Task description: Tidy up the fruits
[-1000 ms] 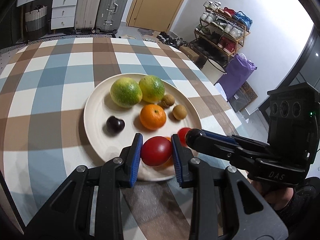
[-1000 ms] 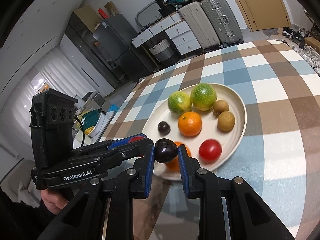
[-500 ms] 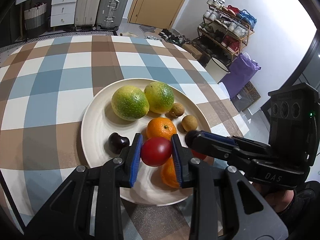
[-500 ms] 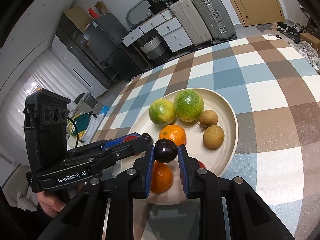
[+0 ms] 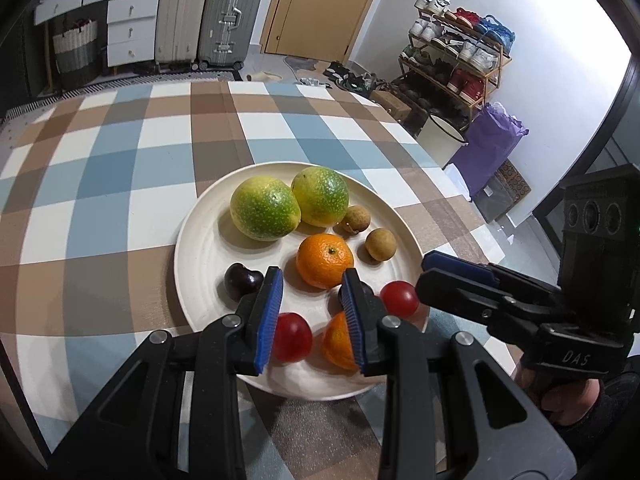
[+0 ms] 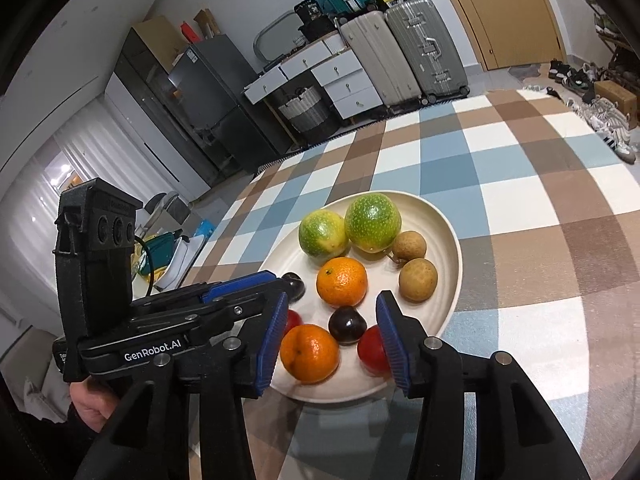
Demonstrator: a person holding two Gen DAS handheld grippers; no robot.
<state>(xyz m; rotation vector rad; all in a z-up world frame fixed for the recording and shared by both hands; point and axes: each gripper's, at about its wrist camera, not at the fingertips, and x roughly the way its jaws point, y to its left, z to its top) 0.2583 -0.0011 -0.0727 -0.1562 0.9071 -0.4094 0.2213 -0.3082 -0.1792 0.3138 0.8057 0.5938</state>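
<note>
A cream plate on the checked tablecloth holds the fruit: two green ones, two oranges, two brown longans, two dark plums and two red tomatoes. My left gripper is open and empty just above the near tomato. My right gripper is open and empty over the near plum and orange.
The table's edges fall away on the right and far sides. Suitcases, drawers, a shoe rack and a purple bag stand on the floor beyond. Each gripper shows in the other's view.
Both grippers have opened over the plate. The left let go of the red tomato and the right let go of the dark plum; both fruits now lie on the plate.
</note>
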